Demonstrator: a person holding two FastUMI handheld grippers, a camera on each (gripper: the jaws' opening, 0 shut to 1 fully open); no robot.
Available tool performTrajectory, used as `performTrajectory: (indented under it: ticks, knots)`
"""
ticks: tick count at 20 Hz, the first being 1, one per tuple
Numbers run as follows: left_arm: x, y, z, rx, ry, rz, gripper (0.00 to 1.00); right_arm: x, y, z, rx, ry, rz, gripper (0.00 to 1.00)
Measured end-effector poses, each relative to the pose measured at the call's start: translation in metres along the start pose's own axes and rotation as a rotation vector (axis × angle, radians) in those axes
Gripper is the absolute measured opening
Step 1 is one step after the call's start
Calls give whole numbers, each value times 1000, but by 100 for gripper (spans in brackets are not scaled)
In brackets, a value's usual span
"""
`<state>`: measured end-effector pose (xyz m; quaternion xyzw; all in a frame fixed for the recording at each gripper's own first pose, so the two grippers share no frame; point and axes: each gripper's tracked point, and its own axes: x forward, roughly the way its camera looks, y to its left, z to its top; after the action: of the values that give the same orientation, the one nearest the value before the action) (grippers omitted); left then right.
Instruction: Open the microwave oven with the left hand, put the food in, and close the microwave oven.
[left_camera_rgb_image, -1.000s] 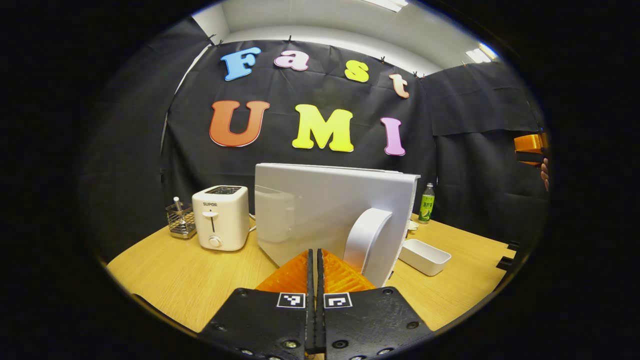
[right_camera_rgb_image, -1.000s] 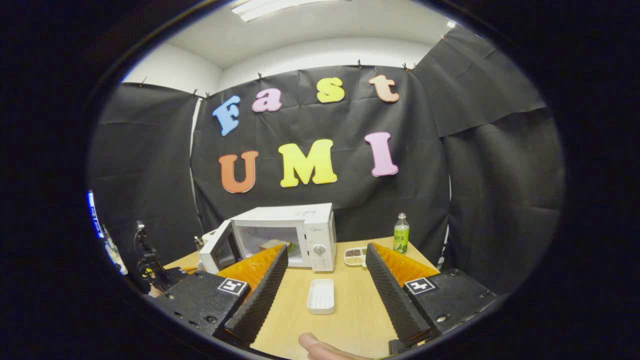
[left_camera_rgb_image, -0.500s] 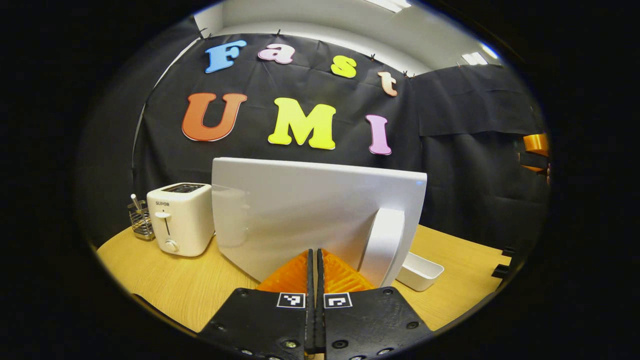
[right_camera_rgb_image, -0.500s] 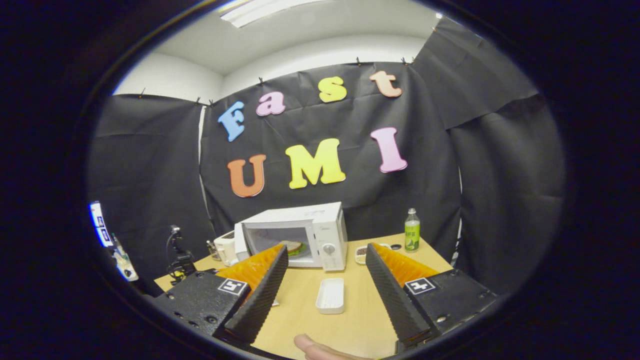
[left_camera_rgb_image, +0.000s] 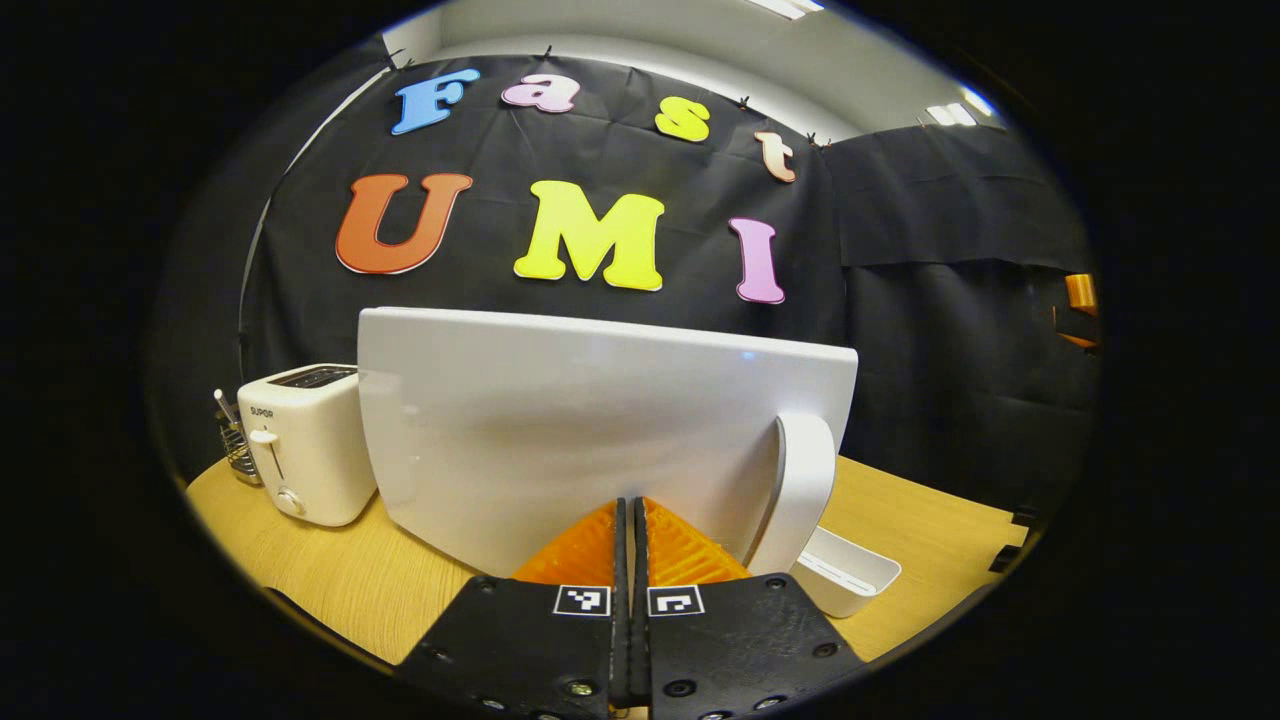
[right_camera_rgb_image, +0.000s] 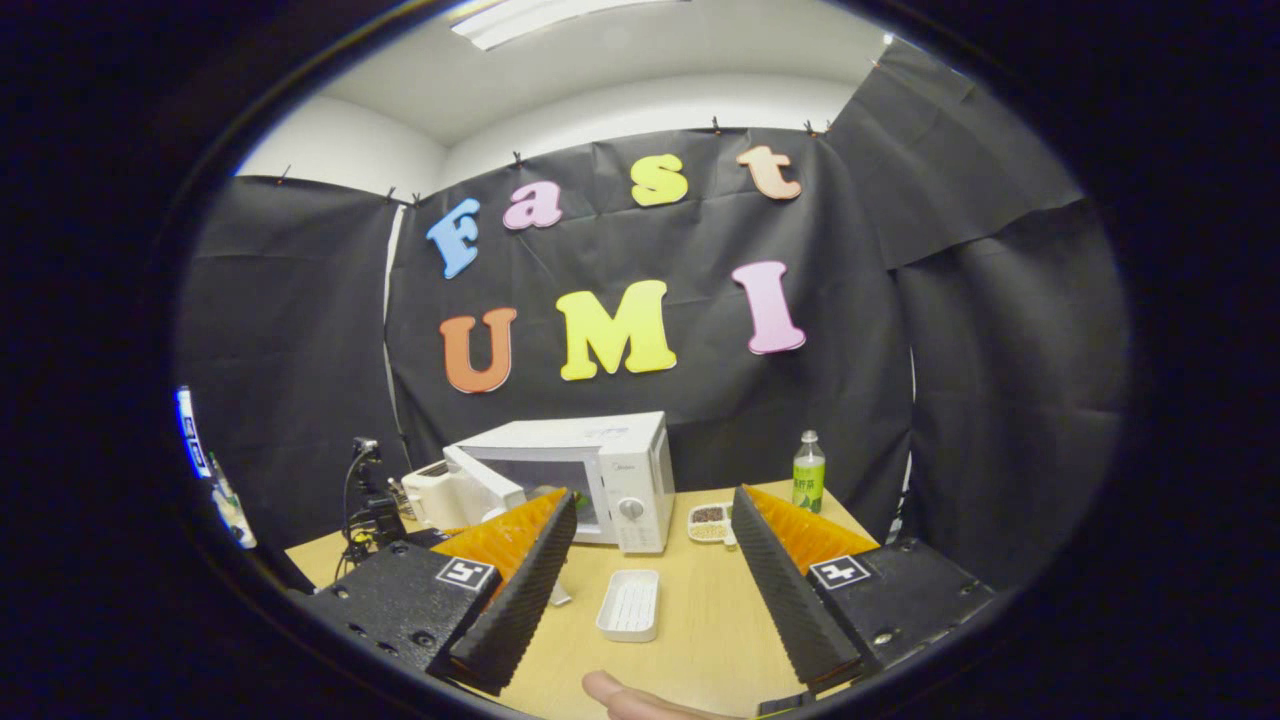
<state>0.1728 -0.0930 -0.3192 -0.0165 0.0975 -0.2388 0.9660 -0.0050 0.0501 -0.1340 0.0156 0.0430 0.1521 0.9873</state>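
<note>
- Compared with a second ago, the microwave door (left_camera_rgb_image: 600, 430) has swung a lot further toward shut. It now fills more of the left gripper view, and from the right gripper view only a narrow gap is left.
- The left gripper (left_camera_rgb_image: 630, 520) has its fingers pressed together with nothing between them, tips right at the door's smooth white face, next to the curved handle (left_camera_rgb_image: 800, 490).
- The right gripper (right_camera_rgb_image: 648, 545) hangs back with its ridged fingers spread wide and nothing in them.
- The microwave (right_camera_rgb_image: 590, 480) is a glossy white box on the wood-grain table (right_camera_rgb_image: 700, 630); the food inside can't really be made out now.
- A shallow white rectangular tray (right_camera_rgb_image: 630, 605) sits empty in front of it. A small divided dish (right_camera_rgb_image: 708, 520) holds dark and pale bits.
</note>
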Motion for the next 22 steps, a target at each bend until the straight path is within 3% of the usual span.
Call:
performTrajectory:
  ticks: [1, 2, 3, 6, 9, 15, 16, 17, 18, 22]
  knots:
    - [8, 1, 2, -3, 2, 10, 0, 4, -2, 1, -7, 1, 0, 99]
    - [16, 0, 3, -6, 2, 16, 0, 8, -4, 3, -17, -1, -5, 92]
    - [22, -1, 4, -12, 4, 18, 0, 11, -8, 6, -33, -4, -21, 99]
    - [43, -3, 5, -22, 17, 31, 0, 21, -25, 21, -89, -26, -83, 99]
    - [64, -3, 11, -26, 20, 45, 0, 28, -30, 37, -100, -49, -84, 100]
    - [102, 2, 16, -34, 44, 77, 0, 36, -55, 46, -103, -66, -123, 100]
    - [108, 5, 17, -29, 46, 90, 0, 36, -59, 43, -102, -65, -129, 92]
    - [114, 9, 17, -29, 53, 109, 0, 34, -63, 43, -100, -62, -135, 99]
    - [116, 12, 16, -41, 68, 121, 0, 33, -67, 40, -93, -58, -141, 91]
    - [119, 14, 16, -112, 100, 123, 0, 27, -77, 32, -64, -38, -165, 92]
